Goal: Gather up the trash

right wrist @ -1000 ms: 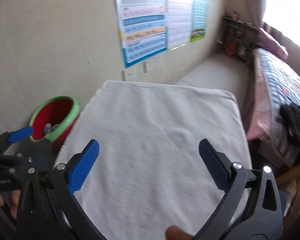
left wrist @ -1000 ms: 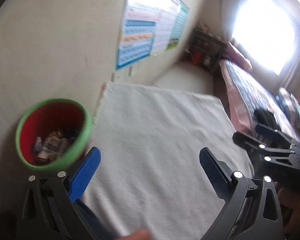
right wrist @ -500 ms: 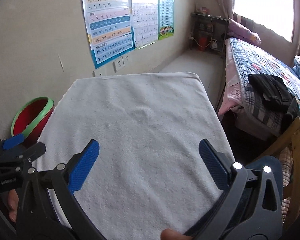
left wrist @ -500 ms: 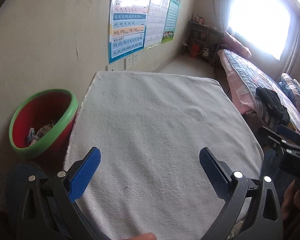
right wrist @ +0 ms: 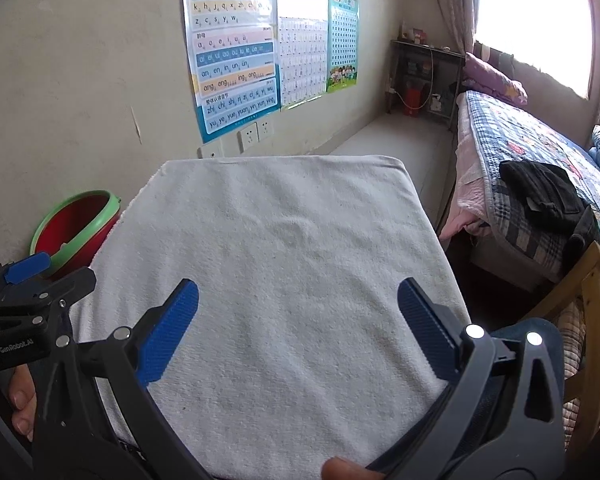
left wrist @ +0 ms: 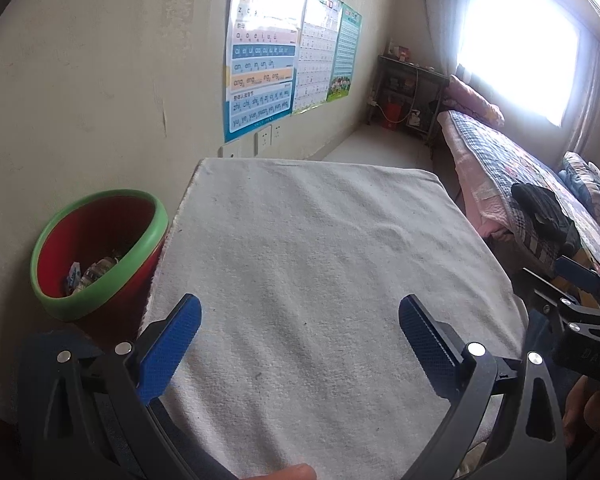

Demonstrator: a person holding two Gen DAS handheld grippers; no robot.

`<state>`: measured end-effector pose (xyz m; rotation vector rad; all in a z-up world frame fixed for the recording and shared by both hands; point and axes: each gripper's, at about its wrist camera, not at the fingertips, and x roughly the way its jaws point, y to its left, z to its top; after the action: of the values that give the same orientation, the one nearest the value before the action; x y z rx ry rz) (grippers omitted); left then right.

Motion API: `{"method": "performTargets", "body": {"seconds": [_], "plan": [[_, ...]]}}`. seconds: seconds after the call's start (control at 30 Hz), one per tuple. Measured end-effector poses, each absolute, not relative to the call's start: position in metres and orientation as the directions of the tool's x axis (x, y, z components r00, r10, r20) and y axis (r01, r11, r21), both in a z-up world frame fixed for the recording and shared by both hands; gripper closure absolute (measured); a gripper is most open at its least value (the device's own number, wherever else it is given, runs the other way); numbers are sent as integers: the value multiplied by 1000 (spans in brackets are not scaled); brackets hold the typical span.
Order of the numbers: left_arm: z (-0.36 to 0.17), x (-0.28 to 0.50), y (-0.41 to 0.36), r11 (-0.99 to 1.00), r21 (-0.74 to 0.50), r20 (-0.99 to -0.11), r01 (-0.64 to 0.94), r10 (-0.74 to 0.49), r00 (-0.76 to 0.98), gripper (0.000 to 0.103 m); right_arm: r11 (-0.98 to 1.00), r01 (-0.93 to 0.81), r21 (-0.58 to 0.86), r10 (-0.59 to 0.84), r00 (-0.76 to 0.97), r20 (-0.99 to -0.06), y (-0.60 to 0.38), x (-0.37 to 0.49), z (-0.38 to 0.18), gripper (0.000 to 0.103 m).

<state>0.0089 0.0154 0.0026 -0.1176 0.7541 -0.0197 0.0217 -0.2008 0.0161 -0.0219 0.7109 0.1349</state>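
A red bin with a green rim [left wrist: 100,248] stands on the floor left of the table; wrappers and crumpled trash [left wrist: 88,274] lie in its bottom. It also shows in the right wrist view [right wrist: 76,228]. The table wears a white towel cloth [left wrist: 320,264] with nothing on it. My left gripper [left wrist: 300,336] is open and empty above the table's near part. My right gripper [right wrist: 298,324] is open and empty beside it, over the same cloth [right wrist: 284,248]. Each gripper shows in the other's view: the right one [left wrist: 576,312], the left one [right wrist: 28,292].
A wall with posters [right wrist: 232,52] and sockets [right wrist: 256,134] runs behind the table. A bed with a patchwork quilt [right wrist: 540,152] and black clothing [right wrist: 544,192] lies to the right. A wooden chair [right wrist: 588,280] stands at the near right. A dark shelf [left wrist: 408,92] stands at the far end.
Both grippers have pulled back and tilted up from the bin side, so the bin now sits farther left and the whole table is in view. Both stay open and empty.
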Motion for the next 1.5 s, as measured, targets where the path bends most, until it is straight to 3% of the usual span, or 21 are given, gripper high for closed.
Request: {"method": "performTargets", "body": {"seconds": [1.5], "plan": [[1, 10, 15, 995, -103, -686, -7, -65, 724, 8, 994, -111, 11, 91, 746, -660, -198, 26, 13, 5]]}}
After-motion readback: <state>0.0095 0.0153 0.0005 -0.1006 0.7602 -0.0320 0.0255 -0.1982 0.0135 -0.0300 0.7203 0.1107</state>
